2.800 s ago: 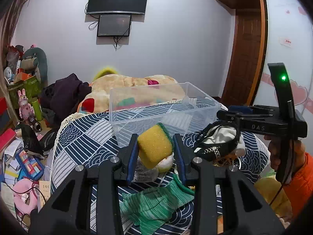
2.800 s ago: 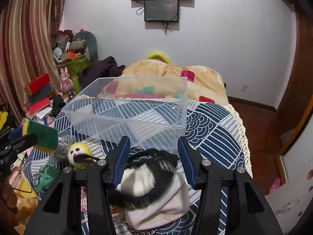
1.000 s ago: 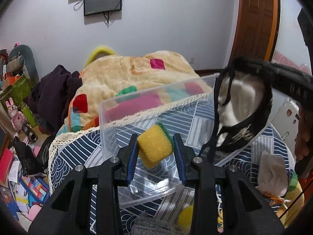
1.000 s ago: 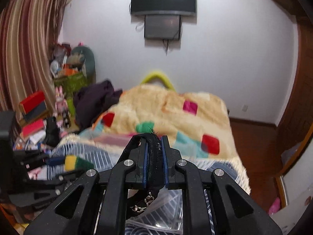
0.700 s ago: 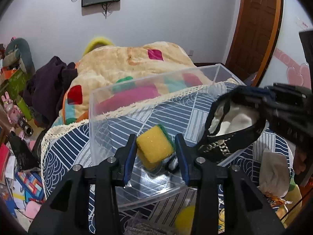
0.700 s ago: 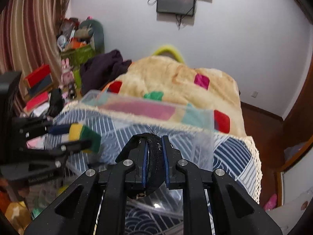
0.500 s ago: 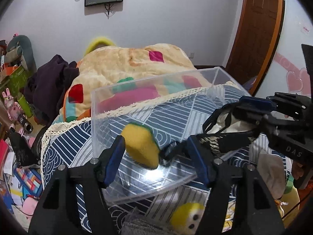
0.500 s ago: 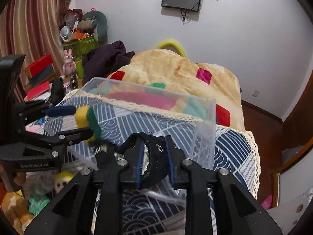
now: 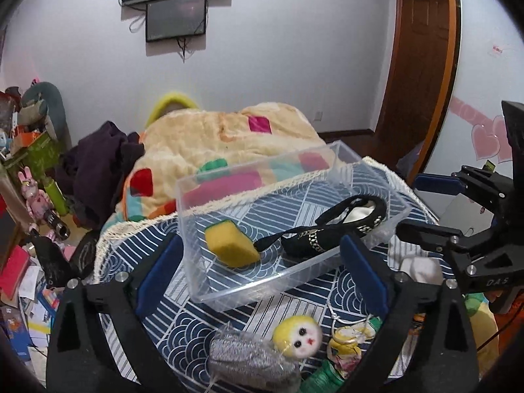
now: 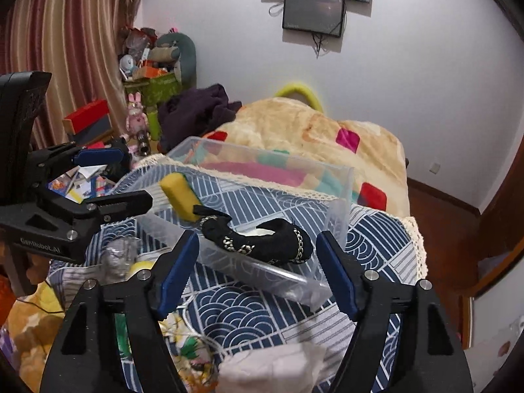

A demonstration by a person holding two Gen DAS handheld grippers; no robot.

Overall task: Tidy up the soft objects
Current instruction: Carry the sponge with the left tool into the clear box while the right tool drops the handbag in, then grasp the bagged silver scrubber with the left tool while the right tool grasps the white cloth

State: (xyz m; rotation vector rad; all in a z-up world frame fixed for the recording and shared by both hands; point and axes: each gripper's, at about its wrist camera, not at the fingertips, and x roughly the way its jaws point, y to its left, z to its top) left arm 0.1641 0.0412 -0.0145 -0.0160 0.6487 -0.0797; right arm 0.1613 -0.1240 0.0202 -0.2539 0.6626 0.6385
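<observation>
A clear plastic bin (image 9: 229, 290) stands on the blue patterned cloth. Inside it lie a yellow sponge (image 9: 231, 240) with a green back and a black soft shoe (image 9: 330, 229) with a white lining. Both show in the right wrist view too, the sponge (image 10: 178, 195) and the shoe (image 10: 258, 237), inside the bin (image 10: 285, 283). My left gripper (image 9: 258, 271) is open and empty, just before the bin's near wall. My right gripper (image 10: 257, 270) is open and empty, above the bin's near edge.
In front of the bin lie a yellow-headed doll (image 9: 296, 335), a silver scrubber (image 9: 252, 363), a green cloth (image 9: 322, 375) and a white soft item (image 10: 271, 366). A quilt-covered bed (image 9: 229, 140) lies behind. Clutter covers the floor at left (image 9: 26, 262).
Both grippers opened wide. The sponge left the left gripper and the black shoe left the right one; both now lie in the bin. Both grippers have drawn back from the bin.
</observation>
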